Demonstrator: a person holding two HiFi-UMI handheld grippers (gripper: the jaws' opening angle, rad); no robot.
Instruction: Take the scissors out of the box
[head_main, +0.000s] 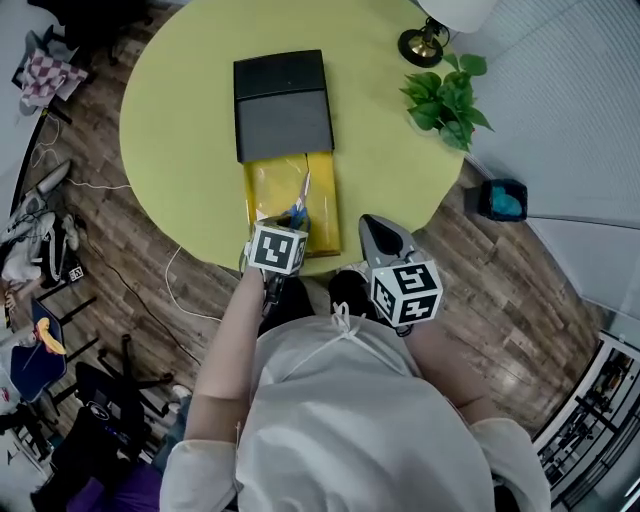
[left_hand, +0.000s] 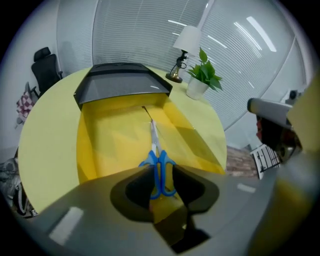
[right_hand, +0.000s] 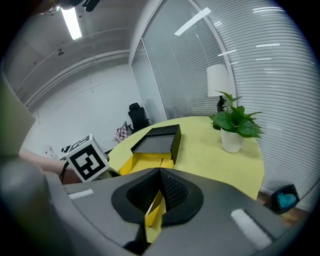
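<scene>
An open box lies on the round yellow-green table (head_main: 180, 120); its black lid (head_main: 283, 105) rests at the far end of the yellow tray (head_main: 325, 200). Blue-handled scissors (head_main: 299, 208) lie in the tray with the blades pointing away from me. My left gripper (head_main: 293, 224) hangs steeply over the tray's near end. In the left gripper view the left gripper (left_hand: 159, 175) stands open with the scissors' handles (left_hand: 160, 167) in the gap, and the pads do not press on them. My right gripper (head_main: 373, 226) hovers beside the tray's right side; in the right gripper view the right gripper (right_hand: 160, 174) is shut and empty.
A potted plant (head_main: 448, 100) and a lamp's base (head_main: 425, 42) stand at the table's far right. A blue bin (head_main: 503, 198) sits on the wooden floor to the right. Chairs, cables and clutter (head_main: 40, 250) fill the floor on the left.
</scene>
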